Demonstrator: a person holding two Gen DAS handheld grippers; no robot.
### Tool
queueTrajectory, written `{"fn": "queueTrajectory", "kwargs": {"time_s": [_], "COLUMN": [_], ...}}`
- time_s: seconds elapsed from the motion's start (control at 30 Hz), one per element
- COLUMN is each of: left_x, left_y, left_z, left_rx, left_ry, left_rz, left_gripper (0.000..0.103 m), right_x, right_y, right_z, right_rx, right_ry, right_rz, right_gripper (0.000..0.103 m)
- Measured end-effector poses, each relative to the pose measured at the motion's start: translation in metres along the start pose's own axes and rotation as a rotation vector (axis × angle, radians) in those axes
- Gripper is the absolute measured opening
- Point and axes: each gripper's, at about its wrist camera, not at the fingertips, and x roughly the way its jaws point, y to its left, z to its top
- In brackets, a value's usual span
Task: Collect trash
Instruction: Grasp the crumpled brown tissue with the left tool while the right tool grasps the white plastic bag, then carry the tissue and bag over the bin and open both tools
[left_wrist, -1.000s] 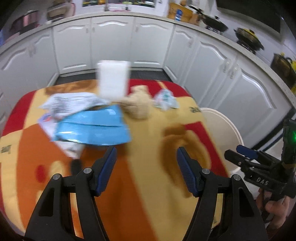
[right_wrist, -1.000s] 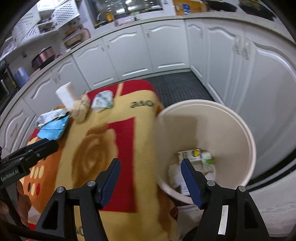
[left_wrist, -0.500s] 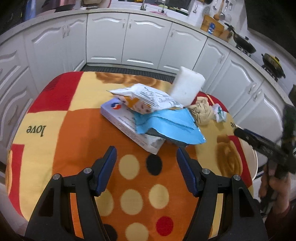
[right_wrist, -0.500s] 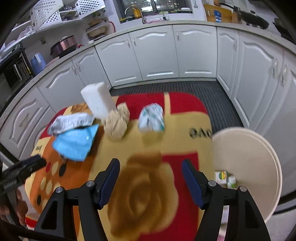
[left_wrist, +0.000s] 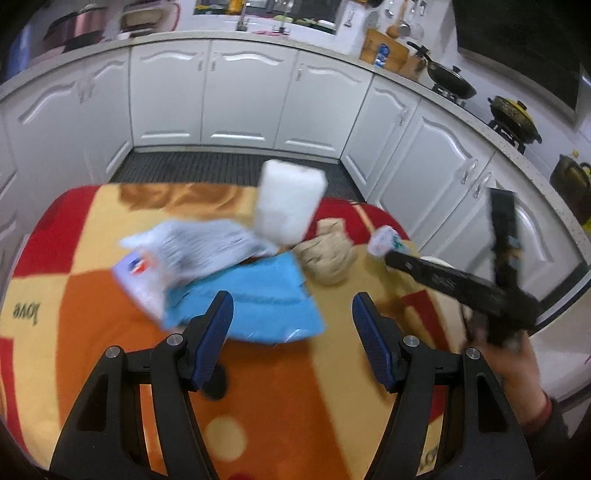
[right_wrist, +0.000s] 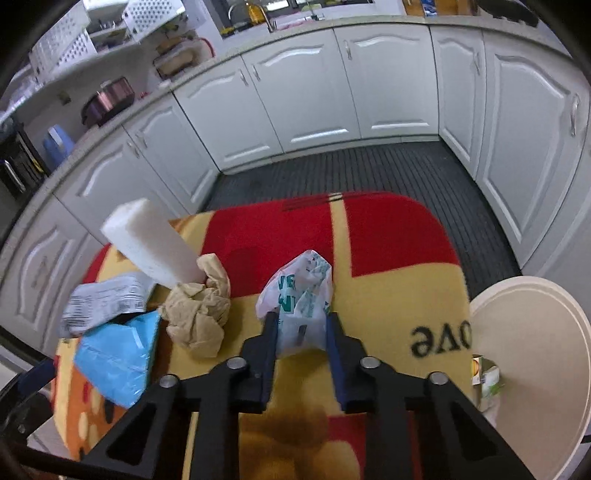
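My right gripper is shut on a crumpled white plastic bag with green print, which rests on the patterned tablecloth; the bag also shows in the left wrist view. My left gripper is open and empty above a blue wrapper. Beside it lie a silver-white snack packet, a crumpled brown paper and a white foam block. The cream trash bin stands to the right of the table with trash inside.
White kitchen cabinets ring the table, with dark floor between. A white box lies under the packets. The right gripper's body and the hand holding it show in the left wrist view.
My right gripper has moved from the bin to the white plastic bag and closed on it. My left gripper has shifted closer over the blue wrapper, staying open.
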Motion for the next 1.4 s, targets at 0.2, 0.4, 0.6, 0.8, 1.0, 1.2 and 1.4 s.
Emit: {"fn": "queueTrajectory", "kwargs": {"time_s": [0.2, 0.4, 0.6, 0.8, 1.0, 1.2, 1.4], "left_x": [0.051, 0.101, 0.128, 0.099, 0.048, 0.022, 0.025], "left_y": [-0.042, -0.058, -0.054, -0.044, -0.056, -0.084, -0.132], "left_z": [0.019, 0.029, 0.026, 0.022, 0.008, -0.004, -0.018], "left_rx": [0.058, 0.05, 0.038, -0.006, 0.031, 0.088, 0.162], "left_ry": [0.031, 0.065, 0.133, 0.133, 0.104, 0.097, 0.097], "left_rz": [0.069, 0.186, 0.173, 0.047, -0.079, -0.155, -0.184], "left_gripper": [0.066, 0.066, 0.043, 0.029, 0.029, 0.029, 0.029], "right_x": [-0.054, -0.085, -0.098, -0.109, -0.119, -0.128, -0.143], "right_y": [-0.023, -0.052, -0.079, -0.094, -0.104, -0.108, -0.111], "right_z": [-0.017, -0.042, -0.059, -0.073, -0.086, -0.096, -0.105], "right_rx": [0.007, 0.025, 0.077, 0.114, 0.142, 0.155, 0.16], "right_ry": [-0.061, -0.078, -0.08, -0.09, -0.093, -0.091, -0.105], "right_rz": [0.0, -0.017, -0.014, -0.012, -0.016, -0.053, -0.082], "right_gripper": [0.021, 0.021, 0.021, 0.021, 0.021, 0.021, 0.021]}}
